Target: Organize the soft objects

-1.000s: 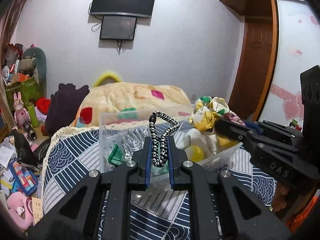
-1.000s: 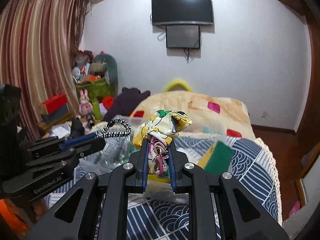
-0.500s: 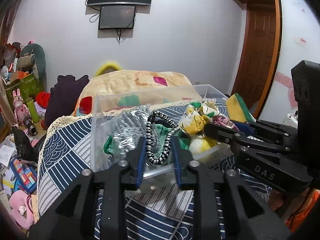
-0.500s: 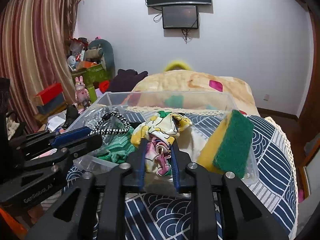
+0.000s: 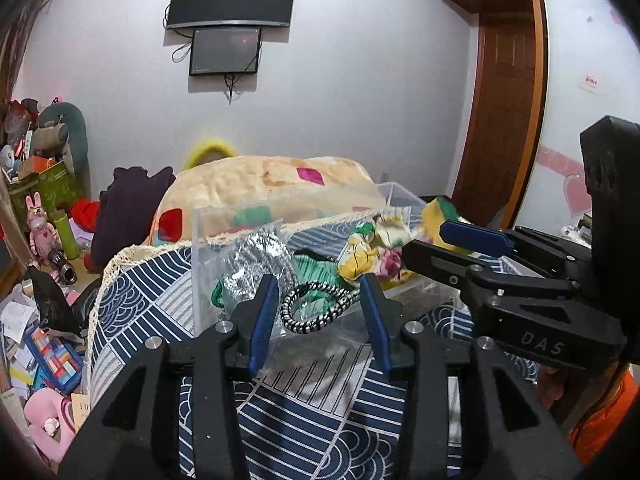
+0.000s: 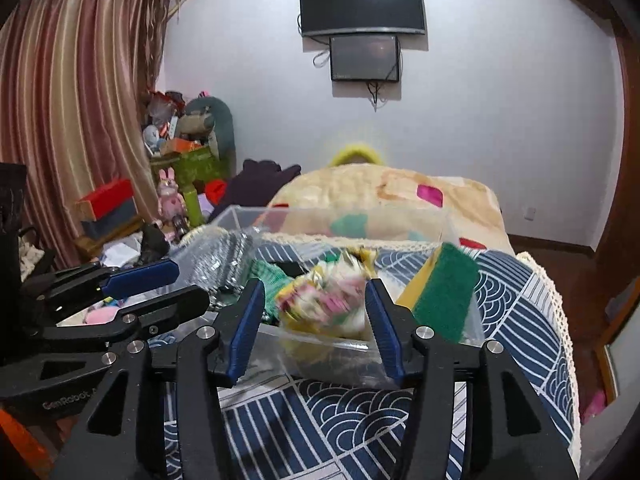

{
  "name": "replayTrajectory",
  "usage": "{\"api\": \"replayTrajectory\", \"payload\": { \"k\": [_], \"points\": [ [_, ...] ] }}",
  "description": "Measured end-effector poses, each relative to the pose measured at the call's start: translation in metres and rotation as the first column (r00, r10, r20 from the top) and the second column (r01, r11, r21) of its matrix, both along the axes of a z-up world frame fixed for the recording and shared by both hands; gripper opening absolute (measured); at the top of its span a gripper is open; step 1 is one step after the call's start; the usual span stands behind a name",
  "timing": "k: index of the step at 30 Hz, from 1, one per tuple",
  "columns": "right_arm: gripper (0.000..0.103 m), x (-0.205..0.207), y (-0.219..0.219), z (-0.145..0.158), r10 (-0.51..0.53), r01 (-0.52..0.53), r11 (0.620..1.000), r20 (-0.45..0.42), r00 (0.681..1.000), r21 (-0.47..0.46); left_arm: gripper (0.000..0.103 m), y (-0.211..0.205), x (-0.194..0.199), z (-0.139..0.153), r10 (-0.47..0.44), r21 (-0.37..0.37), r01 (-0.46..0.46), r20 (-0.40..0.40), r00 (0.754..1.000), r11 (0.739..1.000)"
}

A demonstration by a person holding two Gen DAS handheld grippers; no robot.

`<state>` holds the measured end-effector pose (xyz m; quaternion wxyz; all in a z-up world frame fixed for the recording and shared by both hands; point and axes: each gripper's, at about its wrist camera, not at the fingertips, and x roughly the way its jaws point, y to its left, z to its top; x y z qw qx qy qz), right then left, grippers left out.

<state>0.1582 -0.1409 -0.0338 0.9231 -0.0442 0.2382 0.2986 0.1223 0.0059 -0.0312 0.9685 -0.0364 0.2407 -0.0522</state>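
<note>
Left gripper (image 5: 318, 316): fingers spread wide, holding nothing; striped cord (image 5: 316, 310) lying in the clear bin (image 5: 198, 264).
Right gripper (image 6: 316, 320): gaping too; floral cloth (image 6: 324, 304), blurred, probably dropping into the bin beside the sponge (image 6: 444, 296).
Doing it well: backing both straight out, clearing the bin's rim.
Change: both clamped a second ago; now releasing.

The clear bin (image 6: 460, 232) is open on top; its near wall, the upright sponge (image 6: 444, 292) and the steel wool (image 5: 256, 260) crowd it.
</note>
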Motion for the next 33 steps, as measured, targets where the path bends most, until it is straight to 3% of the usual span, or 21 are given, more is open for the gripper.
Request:
{"api": "replayTrajectory", "payload": {
  "k": [10,18,22,28,31,33],
  "points": [
    [0.051,-0.032,-0.019,0.031,0.009,-0.015,0.998,0.094,0.996,0.06,0.044,0.001,-0.036,0.034,-0.01,-0.016,0.012,0.117,0.993,1.0],
    [0.07,-0.06,-0.031,0.046,-0.009,-0.007,0.996,0.178,0.984,0.088,0.062,0.002,-0.069,0.047,0.015,-0.024,-0.01,0.202,0.979,1.0],
    [0.083,-0.067,-0.032,0.049,-0.028,0.008,0.995,0.204,0.979,0.1,0.077,0.002,-0.083,0.049,0.03,-0.022,-0.026,0.234,0.972,0.999],
    [0.086,-0.075,-0.032,0.043,-0.035,0.015,0.995,0.207,0.978,0.099,0.094,-0.001,-0.097,0.049,0.043,-0.013,-0.041,0.274,0.961,0.999],
    [0.102,-0.076,-0.034,0.041,-0.056,0.033,0.993,0.211,0.976,0.11,0.096,-0.004,-0.102,0.049,0.045,-0.006,-0.045,0.285,0.957,0.999],
    [0.103,-0.079,-0.035,0.038,-0.075,0.048,0.991,0.222,0.972,0.123,0.099,-0.005,-0.103,0.048,0.046,-0.005,-0.047,0.286,0.957,0.999]
  ]
}}
